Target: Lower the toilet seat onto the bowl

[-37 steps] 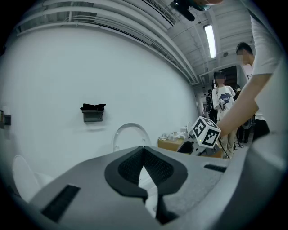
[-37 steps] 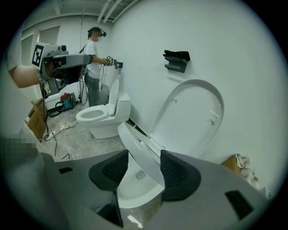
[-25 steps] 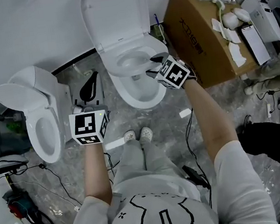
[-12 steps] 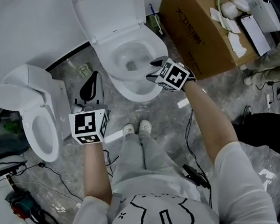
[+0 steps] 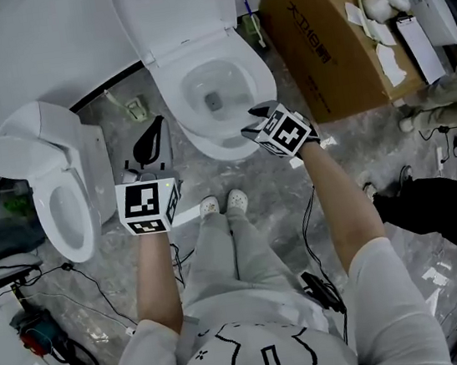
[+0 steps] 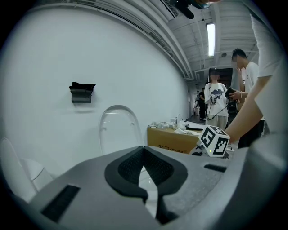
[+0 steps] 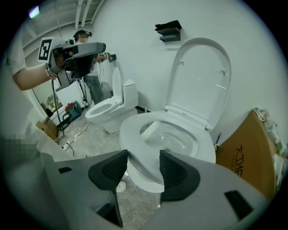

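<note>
The white toilet's seat (image 5: 176,100) lies flat on the bowl (image 5: 225,149), and the lid (image 5: 174,8) stands upright behind it. My right gripper (image 5: 254,123) hovers at the seat's front right rim. Its jaws are open, nothing is between the pads, and it does not touch the seat. In the right gripper view (image 7: 141,168) the seat (image 7: 135,134) shows in the gap between the pads, below the lid (image 7: 202,76). My left gripper (image 5: 152,133) is shut and empty, held left of the bowl. Its view (image 6: 145,166) shows the lid (image 6: 118,128).
A second toilet (image 5: 54,202) stands at the left, seat down. A large cardboard box (image 5: 318,38) with loose bits on top sits right of the bowl. Cables (image 5: 82,282) lie on the floor. Other people stand at the right (image 6: 216,101).
Both hands have sunk. My right gripper has drawn back from the seat's right side to its front right rim. The seat lies on the bowl in all frames.
</note>
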The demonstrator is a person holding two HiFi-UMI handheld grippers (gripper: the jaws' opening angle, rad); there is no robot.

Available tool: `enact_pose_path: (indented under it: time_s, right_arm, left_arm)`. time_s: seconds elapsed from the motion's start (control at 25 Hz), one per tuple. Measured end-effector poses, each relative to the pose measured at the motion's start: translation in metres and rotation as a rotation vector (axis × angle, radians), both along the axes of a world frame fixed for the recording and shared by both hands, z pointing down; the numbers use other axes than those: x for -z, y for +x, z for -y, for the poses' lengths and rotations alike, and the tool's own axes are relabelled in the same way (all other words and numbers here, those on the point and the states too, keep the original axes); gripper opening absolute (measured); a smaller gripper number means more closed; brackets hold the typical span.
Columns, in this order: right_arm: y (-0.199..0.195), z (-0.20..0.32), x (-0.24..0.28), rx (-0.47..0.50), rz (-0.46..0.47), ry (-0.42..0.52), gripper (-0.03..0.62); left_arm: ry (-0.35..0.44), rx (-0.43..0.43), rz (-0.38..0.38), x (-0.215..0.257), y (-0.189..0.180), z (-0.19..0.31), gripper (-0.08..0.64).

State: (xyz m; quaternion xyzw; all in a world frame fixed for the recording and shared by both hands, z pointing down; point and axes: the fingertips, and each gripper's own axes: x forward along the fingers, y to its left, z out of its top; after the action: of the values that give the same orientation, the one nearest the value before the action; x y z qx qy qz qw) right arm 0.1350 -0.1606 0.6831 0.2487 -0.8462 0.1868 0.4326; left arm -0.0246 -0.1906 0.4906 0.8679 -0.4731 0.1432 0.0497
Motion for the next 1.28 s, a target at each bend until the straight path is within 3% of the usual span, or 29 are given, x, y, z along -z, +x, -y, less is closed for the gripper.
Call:
enact_pose_path:
  time_s: [1.28]
  right_arm:
    - [0.005,-0.044,-0.142,-0.127,-0.044,-0.151,0.241]
  left_arm:
    - [-0.061,0.035,-0.005,-0.100,-0.010,0.011,0.009]
